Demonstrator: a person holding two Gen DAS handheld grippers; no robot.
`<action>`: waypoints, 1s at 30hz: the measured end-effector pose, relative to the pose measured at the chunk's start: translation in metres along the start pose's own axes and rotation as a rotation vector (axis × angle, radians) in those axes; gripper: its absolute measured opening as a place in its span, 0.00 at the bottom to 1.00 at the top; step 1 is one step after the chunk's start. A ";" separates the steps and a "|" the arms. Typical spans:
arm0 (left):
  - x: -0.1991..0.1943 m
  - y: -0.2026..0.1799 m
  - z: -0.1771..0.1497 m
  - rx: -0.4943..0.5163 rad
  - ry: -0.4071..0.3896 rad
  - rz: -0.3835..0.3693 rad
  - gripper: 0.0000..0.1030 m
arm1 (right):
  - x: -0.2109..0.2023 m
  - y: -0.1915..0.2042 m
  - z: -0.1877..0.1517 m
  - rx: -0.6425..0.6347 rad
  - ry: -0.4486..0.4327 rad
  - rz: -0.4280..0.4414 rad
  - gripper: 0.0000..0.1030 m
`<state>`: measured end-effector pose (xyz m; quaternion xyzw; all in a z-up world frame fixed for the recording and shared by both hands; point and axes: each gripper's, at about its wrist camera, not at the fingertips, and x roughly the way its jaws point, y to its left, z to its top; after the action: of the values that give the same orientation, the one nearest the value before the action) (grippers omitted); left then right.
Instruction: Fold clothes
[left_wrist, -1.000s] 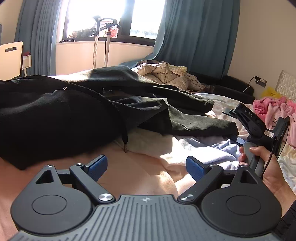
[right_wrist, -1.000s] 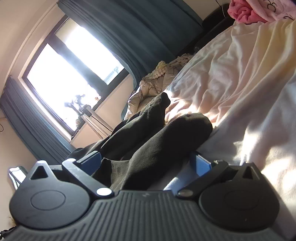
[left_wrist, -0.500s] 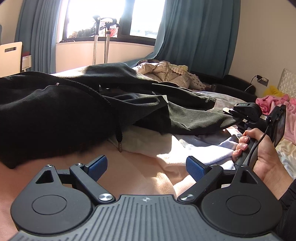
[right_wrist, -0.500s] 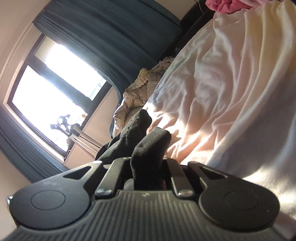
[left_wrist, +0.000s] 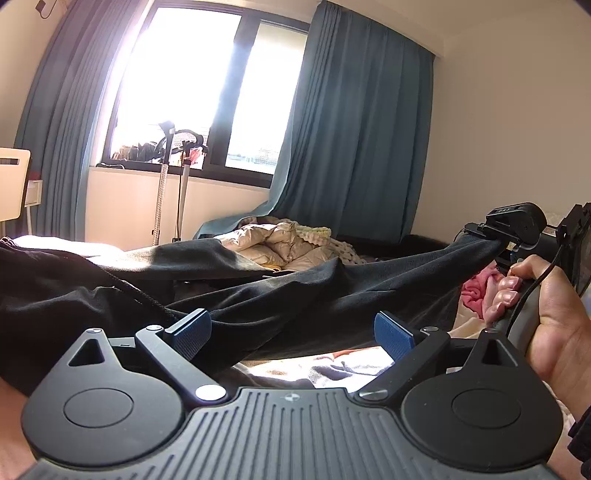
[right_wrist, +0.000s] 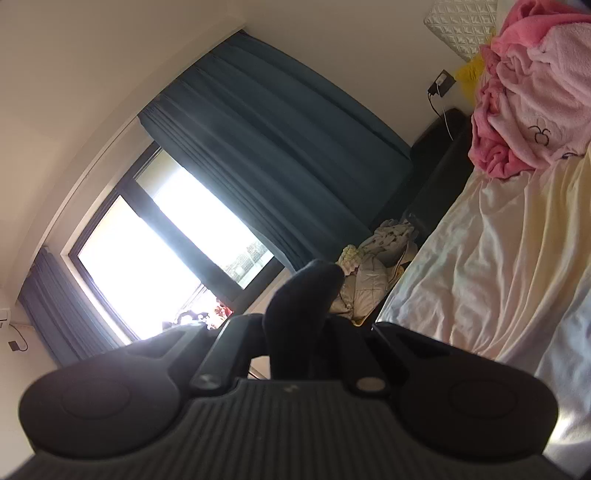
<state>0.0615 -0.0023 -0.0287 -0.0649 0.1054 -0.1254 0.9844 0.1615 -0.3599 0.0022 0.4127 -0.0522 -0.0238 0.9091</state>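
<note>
A black hooded sweatshirt (left_wrist: 74, 295) lies across the bed in the left wrist view, and one sleeve (left_wrist: 388, 273) stretches up to the right. My right gripper (left_wrist: 498, 242) is shut on the sleeve's end, held up by a hand (left_wrist: 550, 306). In the right wrist view the black sleeve cuff (right_wrist: 306, 295) sticks up from the closed right gripper (right_wrist: 299, 332). My left gripper (left_wrist: 291, 332) is open, its blue pads (left_wrist: 391, 332) apart, with black cloth lying low between and behind them, not pinched.
The bed carries a cream sheet (right_wrist: 498, 258), a pink fleece pile (right_wrist: 524, 103) and a beige puffer jacket (left_wrist: 277, 240). Blue curtains (left_wrist: 351, 129) frame a bright window (left_wrist: 184, 92). Two stands (left_wrist: 162, 184) lean under the sill. A pale chair (left_wrist: 11, 184) is at far left.
The right gripper closed on the sleeve end and lifted it off the bed, pulling the sleeve taut. The left gripper's view tilted upward and stayed open.
</note>
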 end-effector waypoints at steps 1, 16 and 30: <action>-0.003 -0.001 0.001 -0.003 -0.001 -0.013 0.94 | -0.005 0.003 0.010 -0.008 -0.020 -0.013 0.06; 0.021 0.006 -0.014 -0.045 0.128 0.038 0.94 | -0.002 -0.167 0.019 -0.085 0.103 -0.457 0.06; 0.039 0.014 -0.025 -0.010 0.184 0.116 0.94 | -0.034 -0.181 -0.005 0.037 0.251 -0.432 0.50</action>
<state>0.0963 -0.0015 -0.0621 -0.0516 0.1998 -0.0729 0.9758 0.1283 -0.4721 -0.1396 0.4307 0.1502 -0.1652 0.8744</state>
